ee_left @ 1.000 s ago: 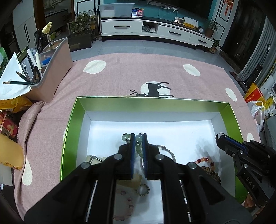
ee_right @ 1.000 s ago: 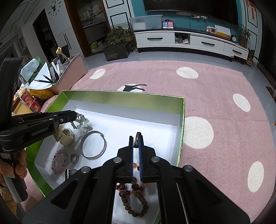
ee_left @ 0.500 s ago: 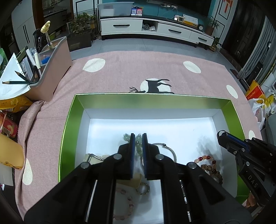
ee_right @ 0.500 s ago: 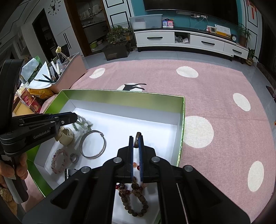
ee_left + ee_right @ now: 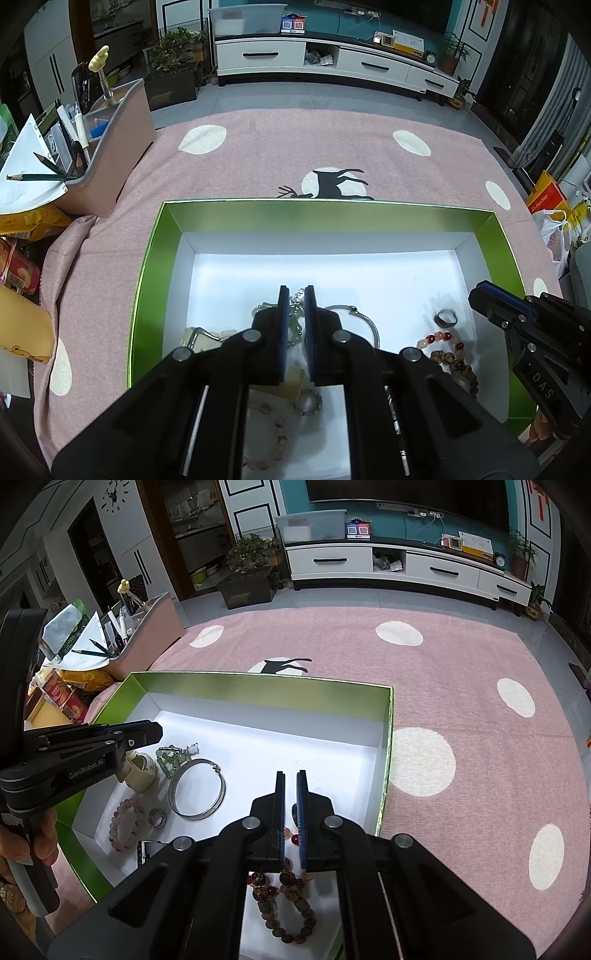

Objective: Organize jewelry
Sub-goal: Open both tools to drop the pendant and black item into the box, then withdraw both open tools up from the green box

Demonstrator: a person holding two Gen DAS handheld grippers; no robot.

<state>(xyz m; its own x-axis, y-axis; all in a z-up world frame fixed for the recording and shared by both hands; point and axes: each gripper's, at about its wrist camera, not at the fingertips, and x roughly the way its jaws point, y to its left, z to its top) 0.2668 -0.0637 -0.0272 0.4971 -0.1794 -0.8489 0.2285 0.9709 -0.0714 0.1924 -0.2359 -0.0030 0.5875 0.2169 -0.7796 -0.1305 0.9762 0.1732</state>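
Left view: from behind the left claw [image 5: 294, 295], close above the box [image 5: 155, 236], facing the TV stand [image 5: 332, 62].
Right view: same heading, from the box's right end.
Shared: box [image 5: 388, 738], rug [image 5: 461, 672], bangle [image 5: 197, 794].

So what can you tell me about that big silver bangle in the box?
The silver bangle is a plain, shiny metal hoop with a small clasp or hinge at its far side. It lies flat on the white floor of the green box, beside the green bead strand, whose beads reach its rim. No tongs touch it.
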